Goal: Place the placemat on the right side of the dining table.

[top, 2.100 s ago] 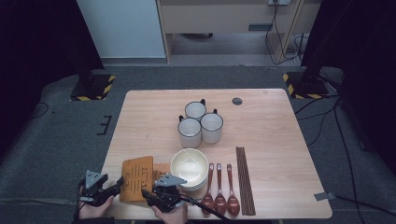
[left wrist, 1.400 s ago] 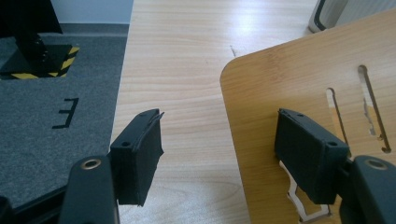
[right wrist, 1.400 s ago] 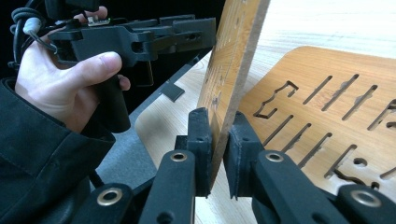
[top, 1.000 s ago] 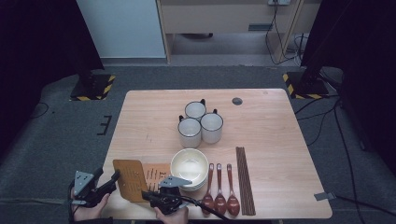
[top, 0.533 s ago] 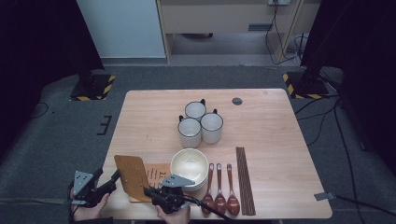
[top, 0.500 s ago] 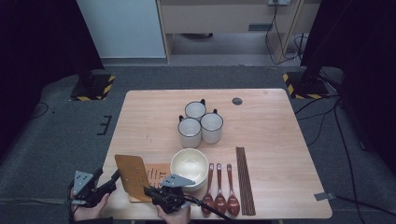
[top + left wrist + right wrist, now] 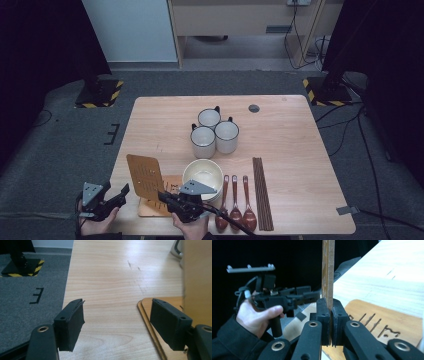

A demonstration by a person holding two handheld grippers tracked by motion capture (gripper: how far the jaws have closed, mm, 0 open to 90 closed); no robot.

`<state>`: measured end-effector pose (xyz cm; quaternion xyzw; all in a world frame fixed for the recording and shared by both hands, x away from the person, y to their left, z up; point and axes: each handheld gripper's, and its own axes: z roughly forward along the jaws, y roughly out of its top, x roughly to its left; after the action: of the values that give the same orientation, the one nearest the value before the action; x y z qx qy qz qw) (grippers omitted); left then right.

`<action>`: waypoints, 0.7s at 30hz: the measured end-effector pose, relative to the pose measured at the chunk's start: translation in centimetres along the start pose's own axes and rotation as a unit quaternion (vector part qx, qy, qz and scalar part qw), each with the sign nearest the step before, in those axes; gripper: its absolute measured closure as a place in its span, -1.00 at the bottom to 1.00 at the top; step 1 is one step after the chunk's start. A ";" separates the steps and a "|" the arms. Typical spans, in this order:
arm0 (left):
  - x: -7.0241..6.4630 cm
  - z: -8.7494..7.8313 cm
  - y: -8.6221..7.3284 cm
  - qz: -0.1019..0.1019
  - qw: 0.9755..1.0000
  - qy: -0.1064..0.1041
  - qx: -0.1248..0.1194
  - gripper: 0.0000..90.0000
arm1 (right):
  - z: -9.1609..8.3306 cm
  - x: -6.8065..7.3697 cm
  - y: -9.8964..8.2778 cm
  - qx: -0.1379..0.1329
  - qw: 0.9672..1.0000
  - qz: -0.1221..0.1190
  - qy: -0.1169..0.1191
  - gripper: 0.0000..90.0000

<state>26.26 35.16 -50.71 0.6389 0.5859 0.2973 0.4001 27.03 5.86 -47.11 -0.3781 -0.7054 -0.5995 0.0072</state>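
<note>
Top mat lifted on edge beside the bowl, its lower edge pinched between the pressed-together jaws of the right gripper. A second mat lies flat on the table, just left of the bowl. The left gripper, farther left of the bowl and off the table edge, has just been opening; its jaws stand spread with nothing between them.

Progress, as judged: one mat is separated from the stack and raised; setting it down at a place, and dealing with the other, remain.

The right gripper view shows the mat edge-on in the pads and the left hand beyond. The left gripper view shows the flat mat is doubled at its rim. The high view adds the mugs, spoons and chopsticks.
</note>
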 end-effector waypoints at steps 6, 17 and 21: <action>-0.1 0.5 -0.1 0.001 1.000 0.002 0.013 -0.43 | -1.0 -0.6 1.3 -0.018 1.000 0.003 -0.006 0.94; -0.4 2.1 0.2 0.014 0.999 0.010 0.039 -0.47 | -2.1 -1.1 3.4 -0.043 0.999 0.009 -0.007 0.94; -0.4 2.7 0.5 0.010 0.999 0.010 0.041 -0.48 | -2.5 -1.3 4.0 -0.050 0.999 0.009 -0.007 0.94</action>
<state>28.76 34.30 -51.58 0.6578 0.5950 0.2834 0.3646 29.05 3.06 -43.61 -0.3885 -0.6712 -0.6312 -0.0110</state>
